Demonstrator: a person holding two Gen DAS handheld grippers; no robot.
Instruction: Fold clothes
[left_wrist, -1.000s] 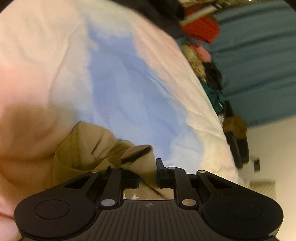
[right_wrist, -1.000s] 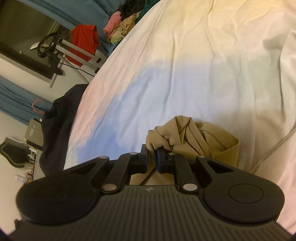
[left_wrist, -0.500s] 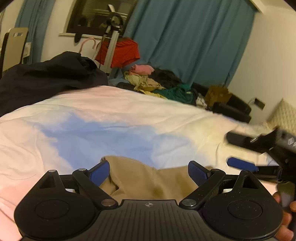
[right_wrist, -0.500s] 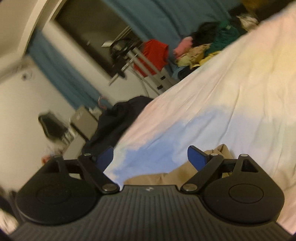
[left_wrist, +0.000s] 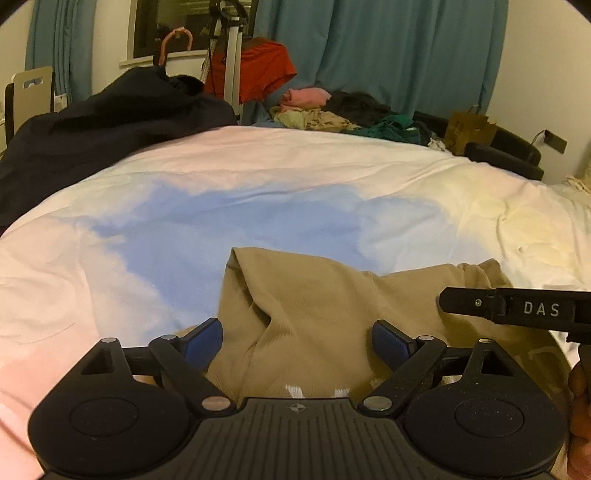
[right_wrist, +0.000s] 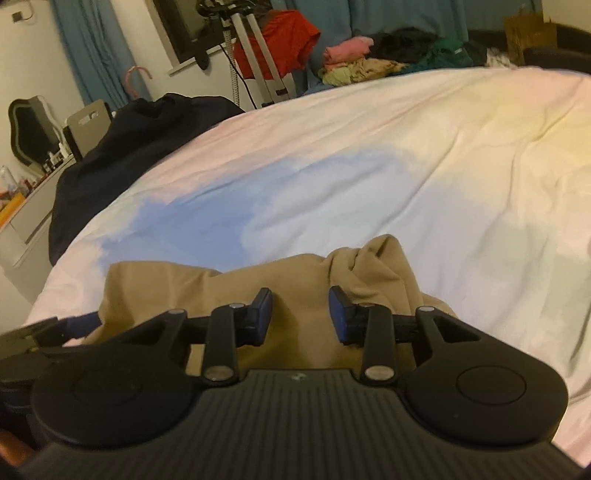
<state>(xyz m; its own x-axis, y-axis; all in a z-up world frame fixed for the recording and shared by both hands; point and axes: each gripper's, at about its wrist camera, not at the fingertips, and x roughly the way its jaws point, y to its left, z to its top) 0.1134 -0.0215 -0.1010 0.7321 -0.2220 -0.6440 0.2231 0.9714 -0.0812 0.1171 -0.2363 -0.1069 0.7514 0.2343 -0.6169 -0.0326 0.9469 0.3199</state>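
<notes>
A tan garment (left_wrist: 317, 295) lies crumpled on the bed sheet (left_wrist: 258, 184), just in front of both grippers; it also shows in the right wrist view (right_wrist: 207, 288). My left gripper (left_wrist: 297, 341) is open and empty above its near edge, blue pads wide apart. My right gripper (right_wrist: 300, 314) is open and empty over the garment's middle, jaws partly apart. The right gripper's side shows at the right of the left wrist view (left_wrist: 517, 308).
A dark garment (left_wrist: 92, 125) lies at the bed's far left. A pile of clothes (left_wrist: 332, 114) sits beyond the far edge, by a red item (left_wrist: 266, 70) on a rack. Teal curtains (left_wrist: 388, 51) hang behind. A chair (right_wrist: 88, 125) stands left.
Both grippers, shut on the tan garment a second ago, have opened and let it go. They have tilted up and pulled back, and the garment now lies on the sheet.
</notes>
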